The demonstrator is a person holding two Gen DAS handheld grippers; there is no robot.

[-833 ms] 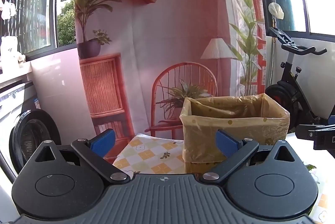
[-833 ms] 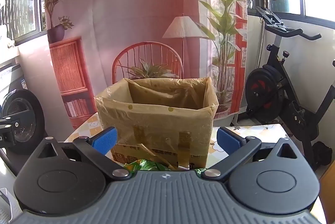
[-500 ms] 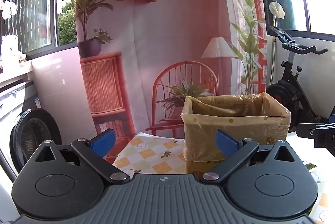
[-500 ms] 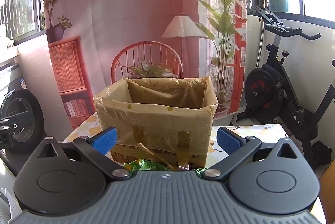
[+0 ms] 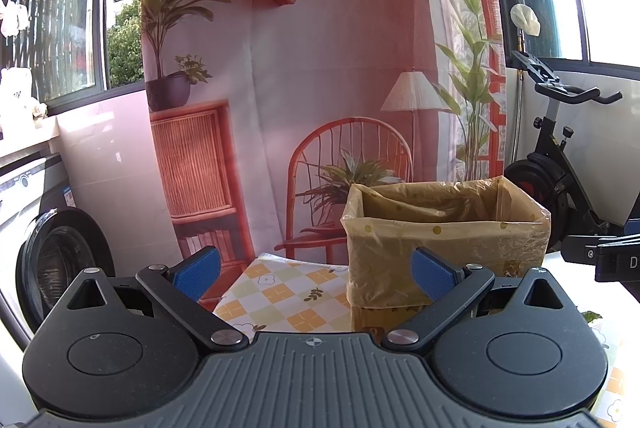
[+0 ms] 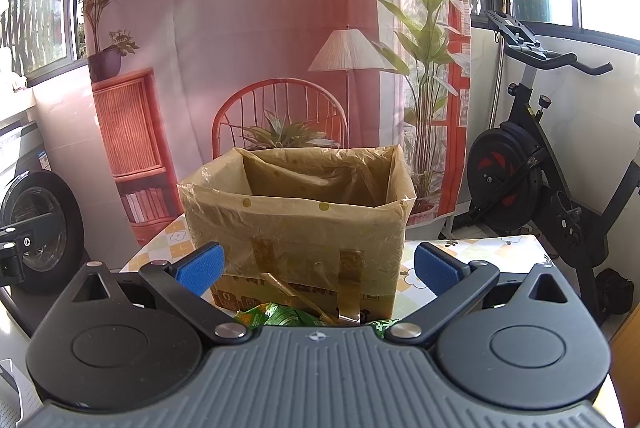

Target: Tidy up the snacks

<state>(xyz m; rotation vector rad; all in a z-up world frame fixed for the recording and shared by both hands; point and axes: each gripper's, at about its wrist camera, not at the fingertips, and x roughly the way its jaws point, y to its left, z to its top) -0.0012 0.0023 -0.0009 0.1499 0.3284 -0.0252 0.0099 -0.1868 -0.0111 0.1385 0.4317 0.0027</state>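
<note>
I am holding both tools level over the bench (image 5: 280, 300), which is wearing a checked cloth printed with small flowers. The left gripper (image 5: 316, 270) is hovering with its jaws spread wide, nothing between the blue pads (image 5: 198, 266). The right gripper (image 6: 318, 268) is doing the same, jaws fully apart and empty. Ahead of me a cardboard box (image 6: 296, 228) is standing upright on the bench, lined with a translucent yellowish bag dotted with spots, the bag folded over the rim and taped down the front in strips. From the left wrist the box (image 5: 444, 248) is sitting to the right of centre, with the other tool's black body poking in at the far right edge. Printing is showing along the bottom of the box front, but I am finding it too small and blurred to read. Just in front of the box, right under the right gripper's nose, green snack packets (image 6: 280, 316) are lying on the bench, mostly hidden by the tool; their lettering is unreadable. An exercise bike (image 6: 532, 164) is standing off to the right.
</note>
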